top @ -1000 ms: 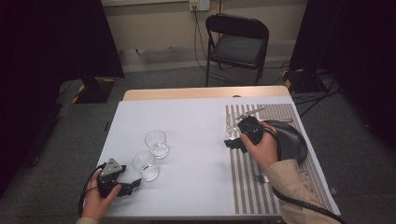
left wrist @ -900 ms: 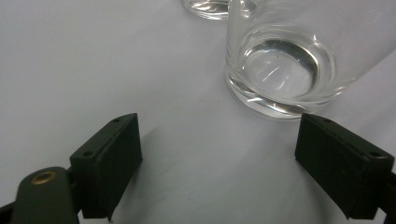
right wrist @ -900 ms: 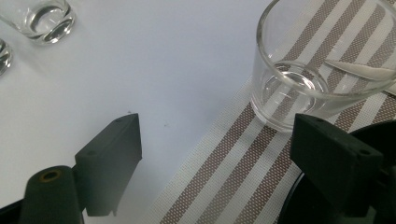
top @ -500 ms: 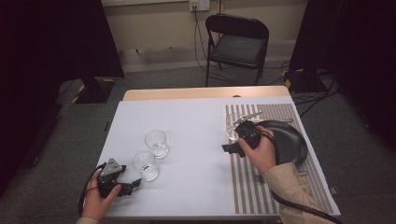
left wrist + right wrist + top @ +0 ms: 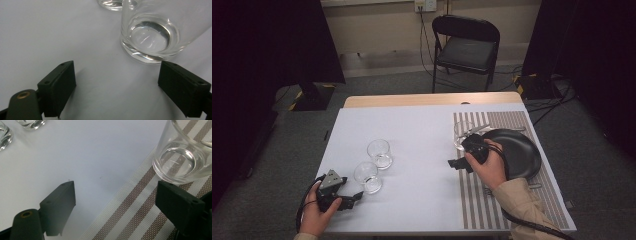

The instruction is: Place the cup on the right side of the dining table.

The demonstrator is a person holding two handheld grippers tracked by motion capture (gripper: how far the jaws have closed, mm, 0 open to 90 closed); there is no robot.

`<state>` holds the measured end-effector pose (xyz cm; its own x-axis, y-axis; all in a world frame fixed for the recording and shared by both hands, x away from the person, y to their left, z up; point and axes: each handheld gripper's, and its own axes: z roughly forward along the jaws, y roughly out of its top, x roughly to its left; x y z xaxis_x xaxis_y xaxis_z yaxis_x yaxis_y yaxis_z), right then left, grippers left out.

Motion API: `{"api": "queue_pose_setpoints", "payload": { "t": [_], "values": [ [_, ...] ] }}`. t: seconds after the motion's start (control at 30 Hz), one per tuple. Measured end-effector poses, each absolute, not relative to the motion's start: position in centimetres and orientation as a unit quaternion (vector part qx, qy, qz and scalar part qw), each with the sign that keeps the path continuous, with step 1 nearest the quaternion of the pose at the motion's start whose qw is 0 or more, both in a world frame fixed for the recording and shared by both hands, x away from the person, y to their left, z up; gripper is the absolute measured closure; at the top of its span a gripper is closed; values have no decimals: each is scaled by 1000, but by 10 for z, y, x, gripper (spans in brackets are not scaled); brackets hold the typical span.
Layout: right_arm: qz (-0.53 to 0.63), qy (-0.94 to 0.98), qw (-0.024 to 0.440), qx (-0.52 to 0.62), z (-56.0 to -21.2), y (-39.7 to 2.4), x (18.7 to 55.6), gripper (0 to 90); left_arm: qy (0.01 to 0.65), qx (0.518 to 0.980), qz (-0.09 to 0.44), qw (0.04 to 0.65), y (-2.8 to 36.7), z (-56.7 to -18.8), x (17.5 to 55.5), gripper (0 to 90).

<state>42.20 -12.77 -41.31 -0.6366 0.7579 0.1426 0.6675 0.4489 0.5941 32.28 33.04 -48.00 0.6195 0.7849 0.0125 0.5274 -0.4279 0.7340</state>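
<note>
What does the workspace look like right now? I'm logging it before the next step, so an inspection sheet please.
Surface: white table, striped placemat on its right side.
Job's things: glass on the placemat, upright; two glasses on the white top, near glass and far glass, upright, apart.
Clutter: black plate on the placemat.
Grippers: left gripper open, near glass just ahead; right gripper open, placemat glass beside one jaw, untouched.
Cables: black cable trails along the right sleeve.
Surroundings: folding chair, dark curtains.
</note>
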Motion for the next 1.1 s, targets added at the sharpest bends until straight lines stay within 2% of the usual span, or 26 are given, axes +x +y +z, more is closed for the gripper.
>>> {"api": "queue_pose_setpoints", "payload": {
  "t": [1.1],
  "values": [
    [316, 860, 58, 396, -426, -120, 409, 158, 398, 825, 180, 359, 330, -480, 323, 139]
  ]
}}
